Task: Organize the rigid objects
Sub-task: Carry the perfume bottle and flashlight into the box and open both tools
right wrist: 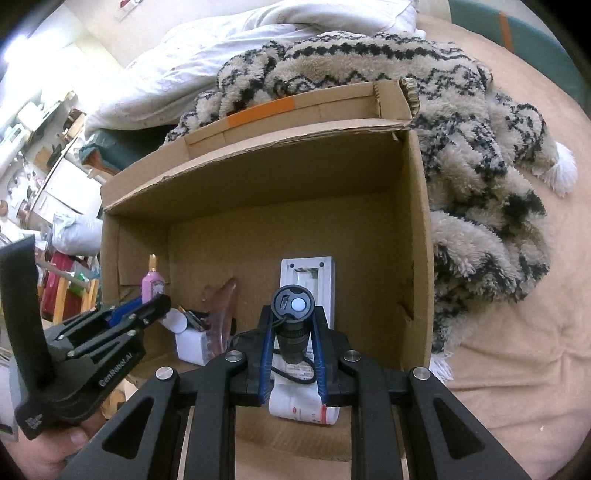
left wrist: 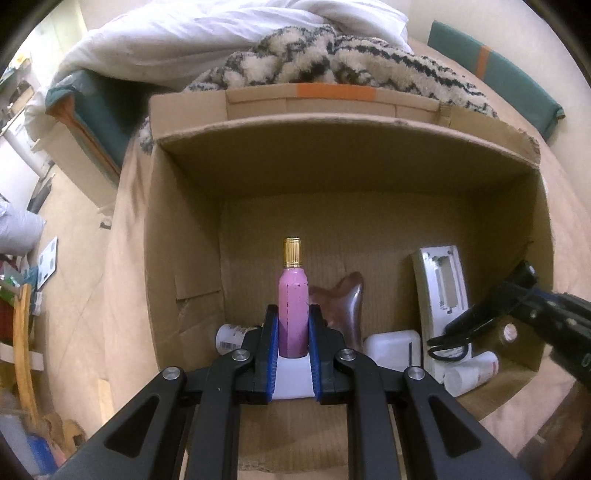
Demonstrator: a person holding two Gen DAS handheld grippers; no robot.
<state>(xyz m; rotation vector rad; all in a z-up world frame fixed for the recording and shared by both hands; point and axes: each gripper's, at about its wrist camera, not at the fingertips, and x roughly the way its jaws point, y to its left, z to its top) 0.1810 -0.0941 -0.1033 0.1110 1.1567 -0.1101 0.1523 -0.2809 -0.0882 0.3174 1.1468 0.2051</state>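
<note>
Soft indoor light, shadowed centre, fisheye-warped dark edges

— What is lying at the far side?
— A white duvet (left wrist: 207, 33) is bunching against the cream wall (right wrist: 92, 33), with a patterned fleece blanket (right wrist: 480, 147) spreading right over the tan bedsheet (right wrist: 517, 295).
— And left?
— Daylight is glaring over cluttered shelves (right wrist: 33, 122); a wooden chair (left wrist: 24, 343) is standing near.

Legible text was limited to one mark: "GenRobot.AI", printed in white along the black body of the left gripper (right wrist: 147, 306), seen left of the cardboard box (right wrist: 417, 221) in the right wrist view. Labels on the white bottle (right wrist: 303, 408) inside the box were too small to read.
</note>
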